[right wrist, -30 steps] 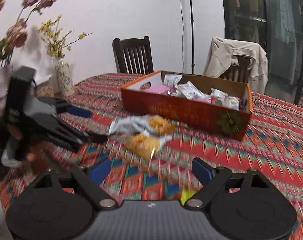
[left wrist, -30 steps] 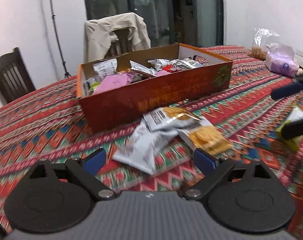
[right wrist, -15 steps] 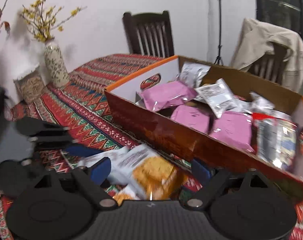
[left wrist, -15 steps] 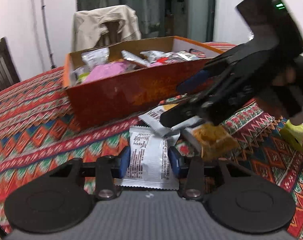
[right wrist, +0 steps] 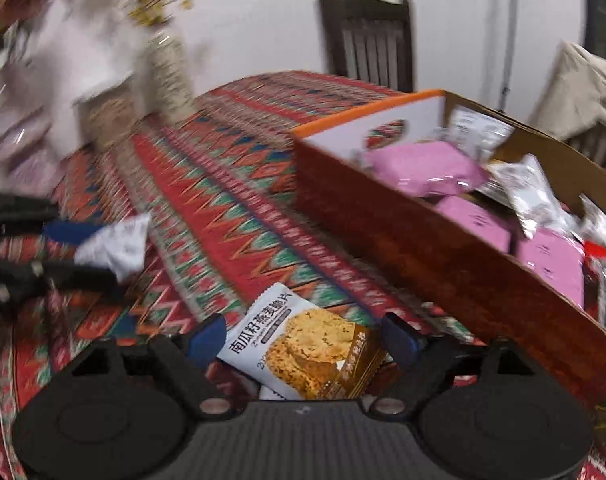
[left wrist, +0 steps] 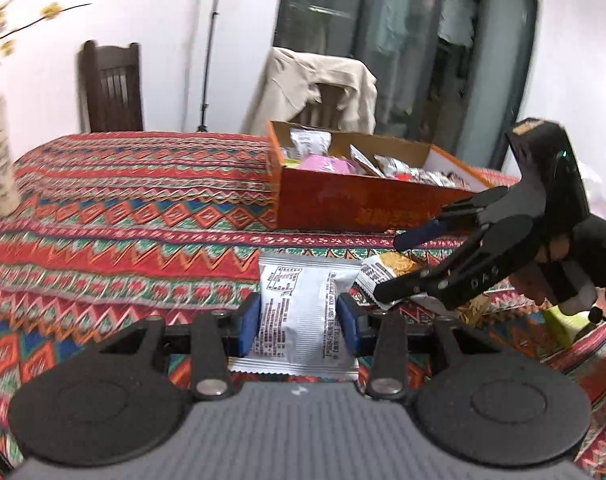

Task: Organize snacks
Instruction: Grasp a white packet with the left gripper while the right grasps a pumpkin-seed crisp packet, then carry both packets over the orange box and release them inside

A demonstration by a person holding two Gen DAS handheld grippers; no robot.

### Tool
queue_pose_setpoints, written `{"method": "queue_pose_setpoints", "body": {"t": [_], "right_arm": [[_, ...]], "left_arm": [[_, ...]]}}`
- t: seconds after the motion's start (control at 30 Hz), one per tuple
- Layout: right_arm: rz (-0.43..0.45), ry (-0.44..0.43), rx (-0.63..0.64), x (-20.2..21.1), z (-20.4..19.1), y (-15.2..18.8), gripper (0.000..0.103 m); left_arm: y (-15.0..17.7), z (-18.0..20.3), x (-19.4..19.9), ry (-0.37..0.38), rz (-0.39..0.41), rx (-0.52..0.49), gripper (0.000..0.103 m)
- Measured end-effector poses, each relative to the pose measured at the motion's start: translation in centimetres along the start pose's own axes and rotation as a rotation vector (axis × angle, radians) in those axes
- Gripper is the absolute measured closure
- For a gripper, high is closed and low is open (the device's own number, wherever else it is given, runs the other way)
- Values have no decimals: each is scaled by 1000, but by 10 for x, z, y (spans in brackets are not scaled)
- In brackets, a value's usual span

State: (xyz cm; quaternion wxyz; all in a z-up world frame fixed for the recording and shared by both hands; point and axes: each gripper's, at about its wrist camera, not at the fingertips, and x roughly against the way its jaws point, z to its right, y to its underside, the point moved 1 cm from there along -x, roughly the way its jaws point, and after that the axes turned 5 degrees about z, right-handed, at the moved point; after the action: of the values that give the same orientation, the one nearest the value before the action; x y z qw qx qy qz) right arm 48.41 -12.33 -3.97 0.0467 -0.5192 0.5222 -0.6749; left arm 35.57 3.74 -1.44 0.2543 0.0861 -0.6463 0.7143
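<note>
Left wrist view: left gripper (left wrist: 299, 322) pinches white packet (left wrist: 299, 312); right gripper (right wrist: 303, 338) spread around cracker packet (right wrist: 303, 356). Next, carry to box (left wrist: 363, 200) at one o'clock

free: patterned tablecloth (left wrist: 143, 216) left of box | obstacle: orange snack box (left wrist: 367, 204) ahead; vase (right wrist: 169, 68) far-left

white packet (left wrist: 299, 312) upright, clamped | cracker packet (right wrist: 303, 346) flat, seemingly tabletop

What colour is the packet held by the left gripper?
Silver-white with black print, best seen in the left wrist view: packet.
</note>
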Motion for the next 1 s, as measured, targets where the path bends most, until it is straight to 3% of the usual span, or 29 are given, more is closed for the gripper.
{"method": "queue_pose_setpoints", "body": {"t": [0.17,0.33,0.57,0.73,0.8,0.83,0.87,1.0], "right_arm": [[-63,-36,117,2,-13,-4,19],[-95,-14,233,5,-18,-1,18],[-58,27,14,-6,5,-5,15],[-8,106,-29,-11,-5,0,10],[4,142,-65,-11,-6,-1,20],[12,151,-73,-10,-7,-1,34],[20,160,-81,-9,-7,-2,41],[35,185,-29,-4,-19,-2,51]], "left_arm": [[14,-1,21,-6,0,50,61],[20,-5,22,-12,-6,72,61],[14,-11,9,-32,6,98,61],[14,-12,3,-27,0,109,61],[14,-12,4,-29,1,112,61],[14,-12,5,-31,4,113,61],[14,-12,7,-33,7,113,61],[12,-7,18,-49,22,108,61]]}}
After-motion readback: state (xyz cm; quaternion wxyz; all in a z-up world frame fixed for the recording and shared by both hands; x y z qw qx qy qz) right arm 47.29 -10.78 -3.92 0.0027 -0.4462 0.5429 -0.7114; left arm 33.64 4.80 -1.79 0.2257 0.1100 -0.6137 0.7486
